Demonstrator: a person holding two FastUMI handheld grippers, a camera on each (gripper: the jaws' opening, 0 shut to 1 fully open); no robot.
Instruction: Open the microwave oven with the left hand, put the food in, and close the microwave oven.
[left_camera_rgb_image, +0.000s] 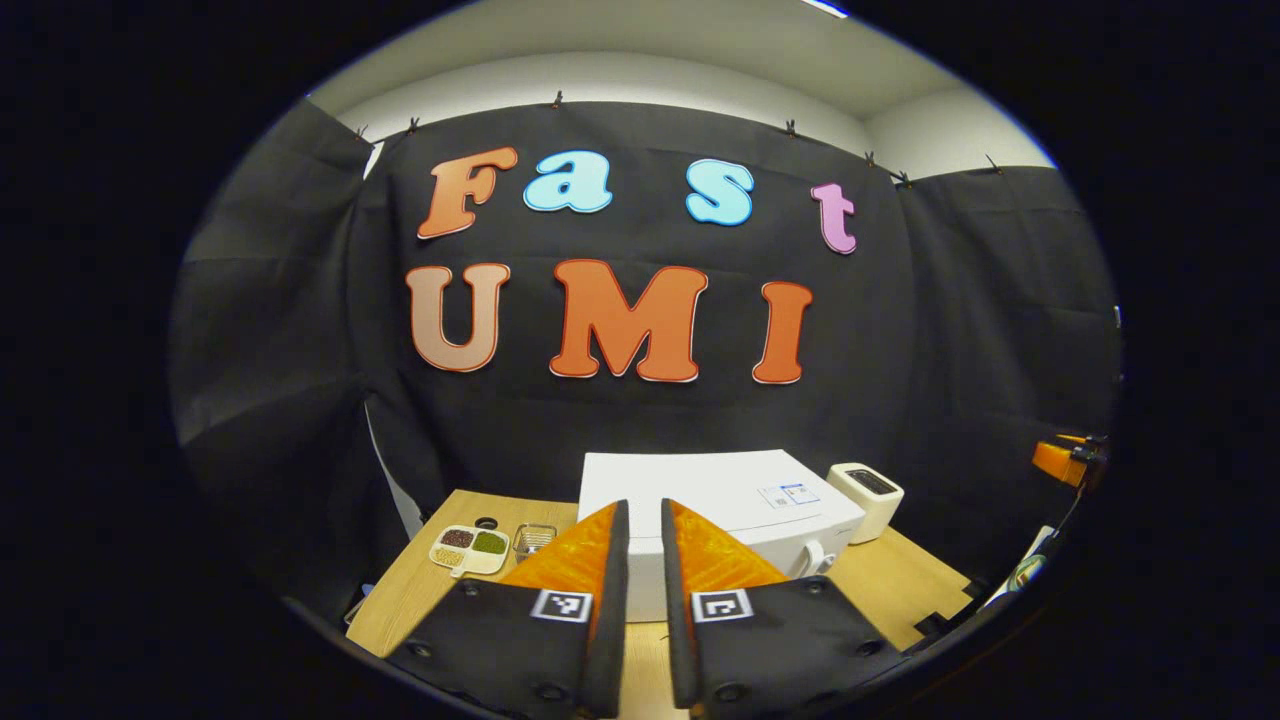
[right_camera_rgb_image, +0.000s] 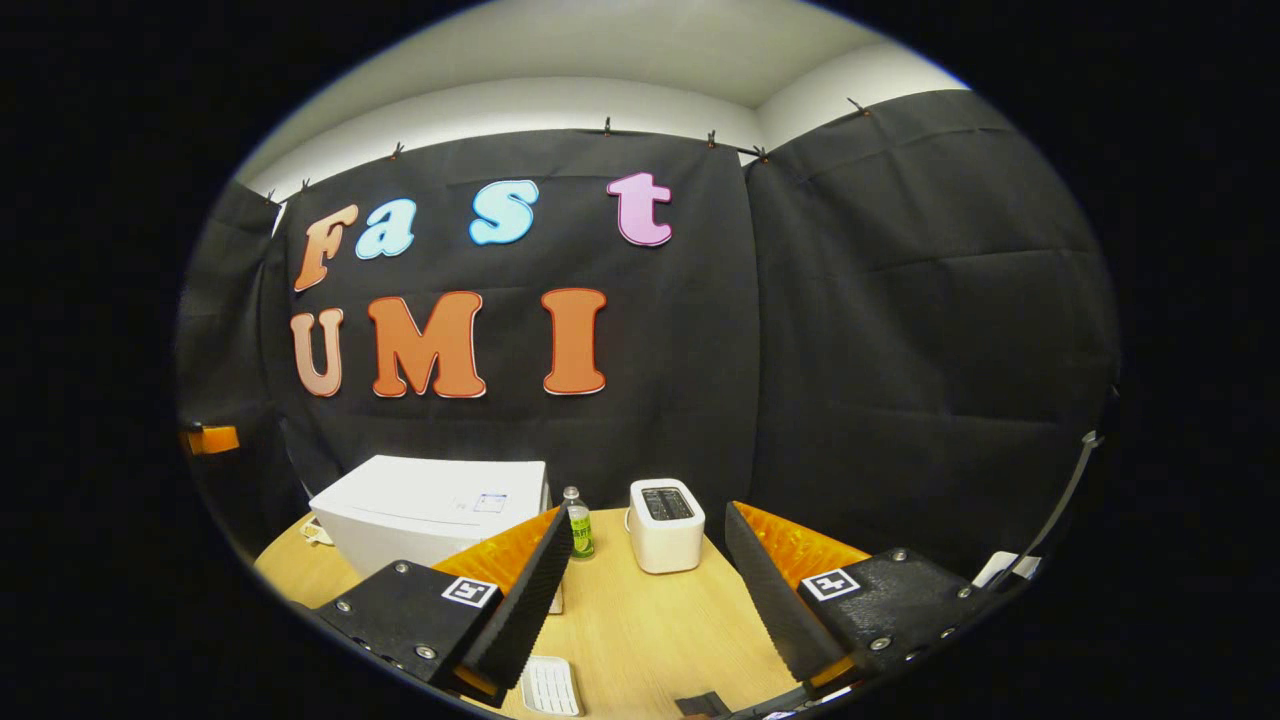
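Observation:
A white microwave (left_camera_rgb_image: 720, 490) stands shut on the wooden table (left_camera_rgb_image: 900, 580), its handle on the front right. My left gripper (left_camera_rgb_image: 644, 506) hovers in front of and above it, fingers drawn together to a narrow slit with nothing between them. A white divided dish of food (left_camera_rgb_image: 470, 548) lies left of the microwave. In the right gripper view the microwave (right_camera_rgb_image: 430, 510) is at the left. There my right gripper (right_camera_rgb_image: 649, 511) stands wide open and empty above the table, facing a white toaster (right_camera_rgb_image: 666, 523).
A small wire basket (left_camera_rgb_image: 533, 538) sits beside the food dish. A green-labelled bottle (right_camera_rgb_image: 578, 522) stands between microwave and toaster. A white ribbed object (right_camera_rgb_image: 550, 685) lies near the table's front edge. Black cloth walls close in the back and sides.

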